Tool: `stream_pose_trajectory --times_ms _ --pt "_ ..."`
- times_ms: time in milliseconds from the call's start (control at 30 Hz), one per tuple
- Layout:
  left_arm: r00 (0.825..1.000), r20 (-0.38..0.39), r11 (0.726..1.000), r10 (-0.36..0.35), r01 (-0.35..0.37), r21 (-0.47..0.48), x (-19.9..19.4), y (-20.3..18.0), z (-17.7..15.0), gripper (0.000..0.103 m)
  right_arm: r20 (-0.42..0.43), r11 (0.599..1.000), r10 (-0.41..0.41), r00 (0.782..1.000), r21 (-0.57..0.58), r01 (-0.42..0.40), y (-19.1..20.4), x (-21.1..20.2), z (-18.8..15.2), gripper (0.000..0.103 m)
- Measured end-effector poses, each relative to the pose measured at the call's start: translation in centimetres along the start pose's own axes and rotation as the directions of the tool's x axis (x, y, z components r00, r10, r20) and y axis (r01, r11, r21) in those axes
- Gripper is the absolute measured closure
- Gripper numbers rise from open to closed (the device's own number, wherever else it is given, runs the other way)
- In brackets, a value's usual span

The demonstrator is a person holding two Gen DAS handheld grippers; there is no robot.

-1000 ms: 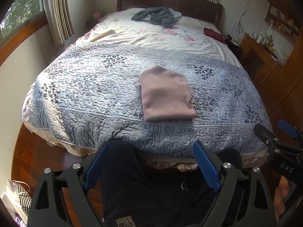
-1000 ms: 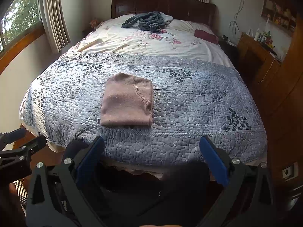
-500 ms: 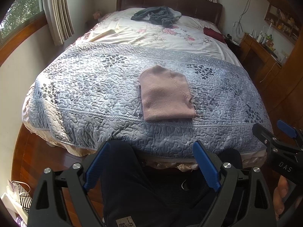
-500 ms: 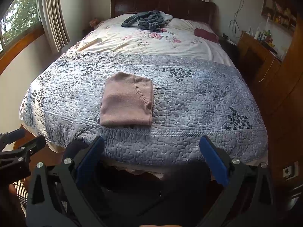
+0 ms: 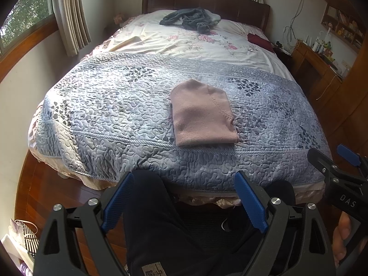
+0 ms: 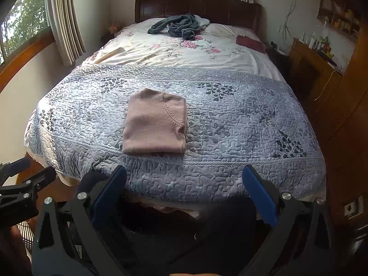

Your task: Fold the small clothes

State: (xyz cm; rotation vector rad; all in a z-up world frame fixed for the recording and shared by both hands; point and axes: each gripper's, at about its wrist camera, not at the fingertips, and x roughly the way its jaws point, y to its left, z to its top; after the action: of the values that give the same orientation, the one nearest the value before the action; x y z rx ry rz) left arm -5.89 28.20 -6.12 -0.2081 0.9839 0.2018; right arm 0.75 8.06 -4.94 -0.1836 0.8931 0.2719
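Left to right: left gripper, jaws spread and empty, held back over the person's dark-trousered lap; pink garment, folded into a compact rectangle, lying flat on the blue quilted bedspread near the foot edge; right gripper, jaws likewise spread, empty. The fold appears finished. A grey heap near the headboard, possibly clothing, may be next and calls for a long reach.
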Motion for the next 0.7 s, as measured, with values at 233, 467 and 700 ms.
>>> stream_pose_trajectory --times_ms 233,467,700 --pt "1.000 0.002 1.000 -0.001 0.001 0.002 -0.01 -0.11 -0.06 0.014 -0.001 1.000 0.001 1.000 0.001 -0.001 0.01 -0.01 -0.04 0.003" --pt "1.000 0.002 1.000 0.001 -0.001 0.002 -0.02 -0.18 -0.09 0.014 -0.002 1.000 0.003 1.000 0.003 -0.003 -0.02 -0.02 -0.03 0.003" --pt "1.000 0.002 1.000 0.000 0.000 0.004 0.00 -0.24 -0.08 0.014 -0.001 1.000 0.004 1.000 0.010 -0.004 0.00 -0.02 -0.06 0.003"
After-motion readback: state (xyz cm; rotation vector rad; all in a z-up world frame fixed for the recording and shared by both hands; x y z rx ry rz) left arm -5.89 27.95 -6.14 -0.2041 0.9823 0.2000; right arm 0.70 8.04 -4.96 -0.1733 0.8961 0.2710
